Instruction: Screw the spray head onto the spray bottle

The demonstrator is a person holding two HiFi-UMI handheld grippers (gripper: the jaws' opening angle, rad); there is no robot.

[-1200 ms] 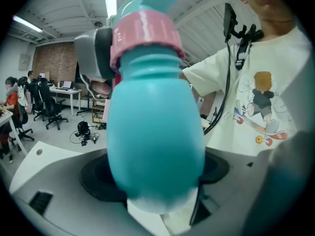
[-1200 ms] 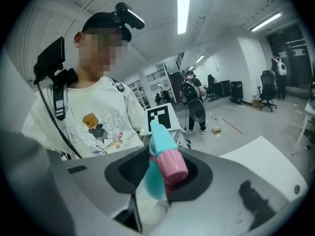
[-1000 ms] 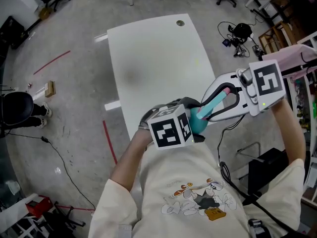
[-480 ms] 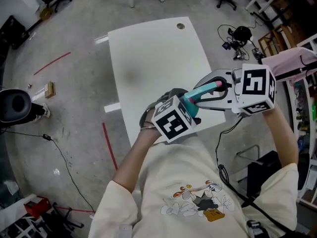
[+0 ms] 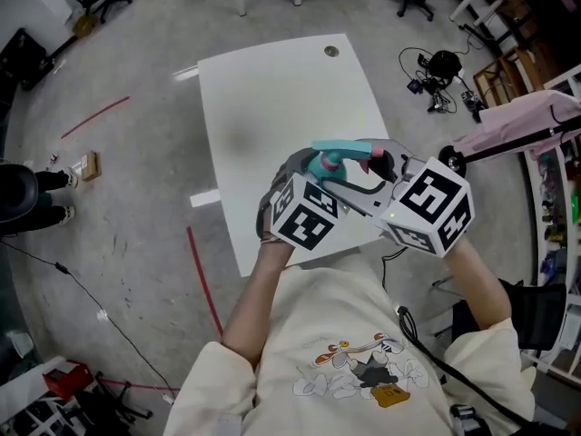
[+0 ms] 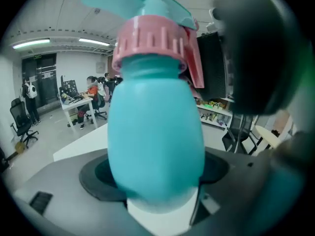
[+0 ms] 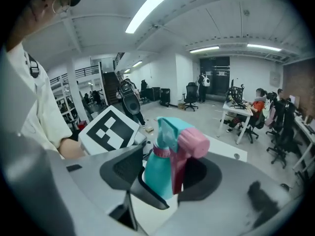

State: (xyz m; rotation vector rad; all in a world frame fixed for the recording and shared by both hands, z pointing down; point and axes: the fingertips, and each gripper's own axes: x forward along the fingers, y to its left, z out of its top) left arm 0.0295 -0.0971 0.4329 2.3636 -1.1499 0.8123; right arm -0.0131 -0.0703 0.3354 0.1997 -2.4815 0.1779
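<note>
- The teal egg-shaped plastic spray bottle (image 6: 155, 146) is clamped round its belly by the left gripper (image 5: 313, 178), whose jaws stand wide because the body is wide. The bottle is held roughly upright, neck upward.
- Below the bottle lies the near edge of the white rectangular table (image 5: 272, 89); the bottle does not rest on it.
- On top of the bottle sits the teal spray head (image 5: 338, 145), with its ribbed pink collar (image 6: 152, 41) down over the neck. How tightly it is threaded cannot be told.
- The head's long axis lies crosswise to the bottle, and its pink trigger end (image 7: 193, 142) points toward the right gripper (image 5: 368, 163).
- The right gripper reaches in from the bottle's right. Its jaws have just been opening and now bracket the head loosely, apparently without pressing on it.
- Judgement: the right gripper is the one placed to work the head. Any further tightening means closing again on the head and turning about the bottle's upright axis while the left holds firm.
</note>
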